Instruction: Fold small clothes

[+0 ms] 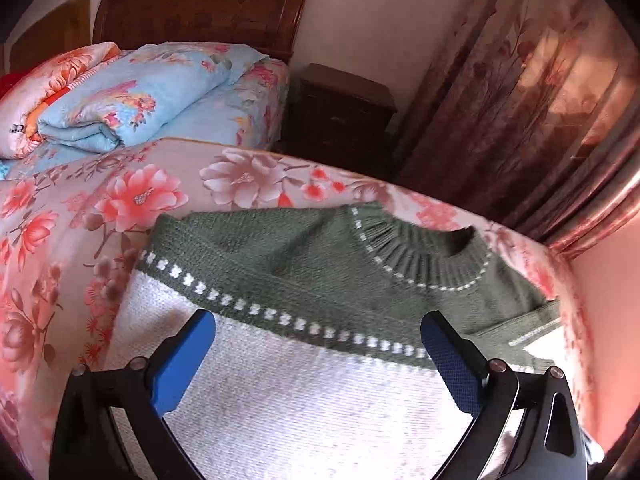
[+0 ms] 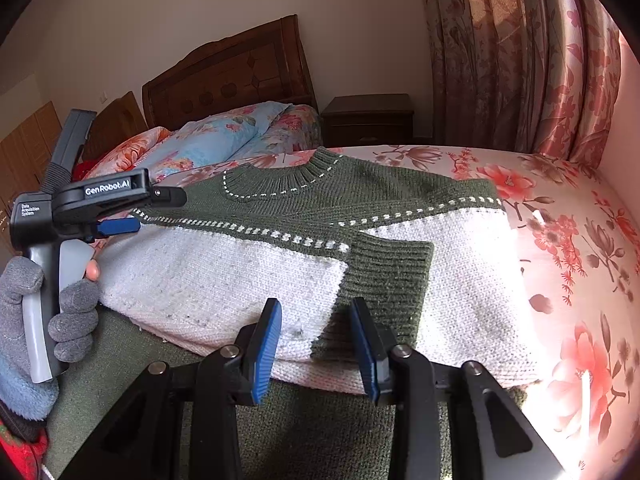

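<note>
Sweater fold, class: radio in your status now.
Left gripper open over sweater. Right gripper open at folded sleeve cuff. Sweater partly folded on bed. Nothing in the way.

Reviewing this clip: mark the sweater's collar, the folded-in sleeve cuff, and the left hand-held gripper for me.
sweater collar (image 2: 276,178), right wrist view, on the ribbed green neckband.
sleeve cuff (image 2: 384,276), right wrist view, on the ribbed green end lying over the white body.
left hand-held gripper (image 1: 318,354), left wrist view, midway between its blue fingertips.
</note>
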`<state>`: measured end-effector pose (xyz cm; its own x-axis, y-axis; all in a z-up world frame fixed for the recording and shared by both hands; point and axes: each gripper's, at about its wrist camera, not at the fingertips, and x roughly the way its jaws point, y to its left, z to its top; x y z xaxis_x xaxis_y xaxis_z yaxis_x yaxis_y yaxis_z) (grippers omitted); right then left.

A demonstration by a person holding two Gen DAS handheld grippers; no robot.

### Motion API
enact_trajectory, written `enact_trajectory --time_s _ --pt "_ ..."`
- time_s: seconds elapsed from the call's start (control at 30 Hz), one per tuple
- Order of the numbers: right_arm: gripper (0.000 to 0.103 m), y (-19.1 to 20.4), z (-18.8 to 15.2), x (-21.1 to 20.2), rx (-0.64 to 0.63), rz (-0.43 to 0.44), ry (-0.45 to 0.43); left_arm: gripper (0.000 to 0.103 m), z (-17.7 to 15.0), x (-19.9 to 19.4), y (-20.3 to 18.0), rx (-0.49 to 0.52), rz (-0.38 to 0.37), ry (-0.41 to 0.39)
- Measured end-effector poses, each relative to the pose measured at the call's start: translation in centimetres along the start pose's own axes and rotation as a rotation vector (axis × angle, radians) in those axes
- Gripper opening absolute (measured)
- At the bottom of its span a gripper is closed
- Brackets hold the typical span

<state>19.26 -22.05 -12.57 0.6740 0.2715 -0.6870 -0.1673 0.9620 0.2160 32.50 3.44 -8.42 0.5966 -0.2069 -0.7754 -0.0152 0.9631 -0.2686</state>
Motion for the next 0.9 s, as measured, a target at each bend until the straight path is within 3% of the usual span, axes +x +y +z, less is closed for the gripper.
enact_trajectory --time_s 0.1,0.2,0.23,0.37,0.43,0.5,0.63,0.7,0.83,0.9 --pt "0.036 0.0 0.0 -0.1 0.004 0.004 0.000 0.103 0.3 0.4 -2.0 0.089 0.105 -0.038" --pt "0.036 0.0 -0.1 -0.1 0.005 0.005 -0.002 0.103 -0.7 3.9 -2.0 0.127 0.176 0.053" --pt "0.036 0.0 0.0 0.0 0.008 0.010 -0.001 0.103 -0.8 3.4 -2.5 0.156 0.179 0.018" --pt "0.037 -0.2 0.0 -0.1 0.011 0.027 0.002 0.103 -0.9 2.5 -2.6 0.160 0.212 0.033" --pt "0.037 -0.5 0.5 -0.1 0.003 0.056 0.032 0.103 -1.6 0.4 -2.5 0.169 0.206 -0.012" --pt "0.037 -1.0 1.8 -0.1 0.000 0.063 0.043 0.103 -2.6 -1.0 -2.2 0.173 0.252 -0.044" --pt "0.037 -1.4 6.1 1.2 -0.056 0.000 0.039 0.103 -4.3 -1.1 -1.2 0.190 0.290 -0.037" --pt "0.037 -1.5 8.1 3.4 -0.090 -0.029 0.067 0.103 -4.4 -0.2 -0.6 0.177 0.270 -0.018" --pt "0.037 -2.4 10.1 9.4 -0.151 -0.120 0.233 0.103 -4.2 0.0 0.5 0.134 0.215 -0.003" --pt "0.037 -3.4 10.2 9.9 -0.127 -0.112 0.229 0.103 -4.3 0.0 0.5 0.130 0.207 -0.002"
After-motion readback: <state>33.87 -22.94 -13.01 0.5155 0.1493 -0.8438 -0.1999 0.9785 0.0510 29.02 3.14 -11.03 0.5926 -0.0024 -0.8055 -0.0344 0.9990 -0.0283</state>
